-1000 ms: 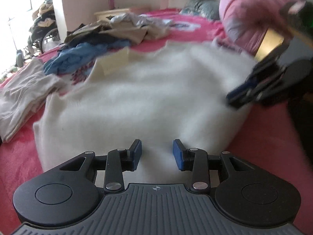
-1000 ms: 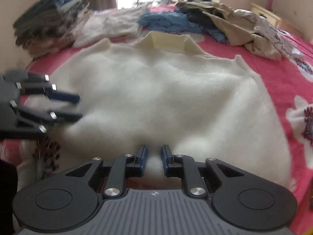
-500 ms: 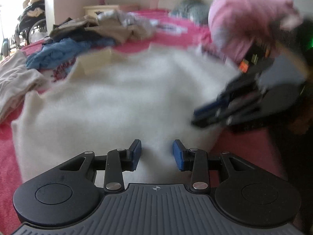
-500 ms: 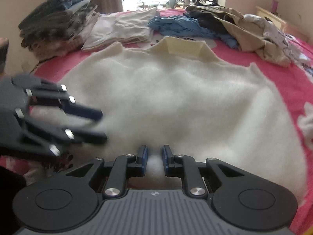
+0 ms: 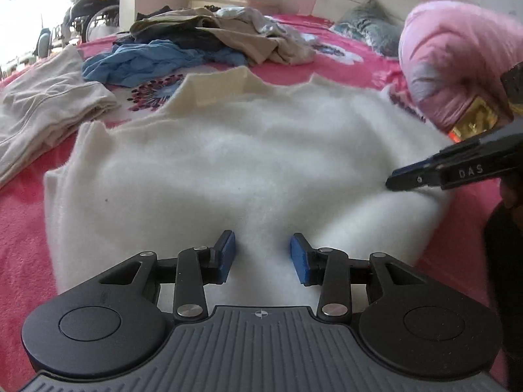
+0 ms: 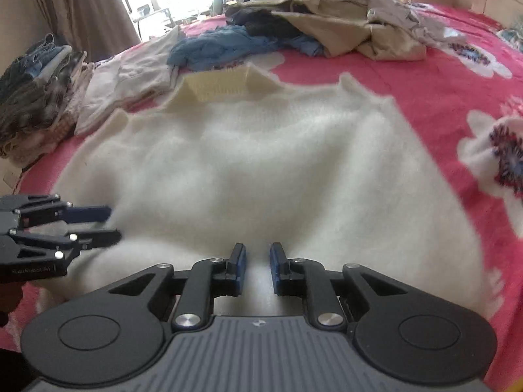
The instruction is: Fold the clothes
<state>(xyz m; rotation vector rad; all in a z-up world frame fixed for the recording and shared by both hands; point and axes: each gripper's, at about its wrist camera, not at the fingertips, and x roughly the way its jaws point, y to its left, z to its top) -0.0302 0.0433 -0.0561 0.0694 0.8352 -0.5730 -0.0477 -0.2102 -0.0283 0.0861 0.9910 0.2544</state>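
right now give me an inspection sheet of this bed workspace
surface: pink floral bedspread, mostly covered.
job's things: white fluffy sweater spread flat, collar away from the cameras.
clutter: blue garment, beige clothes heap, folded stack, pale garment, pink bundle.
grippers: left gripper and right gripper each pinch the sweater's near hem, fabric between the pads.
cables: nothing seen.
surroundings: curtain, bright window, nightstand.
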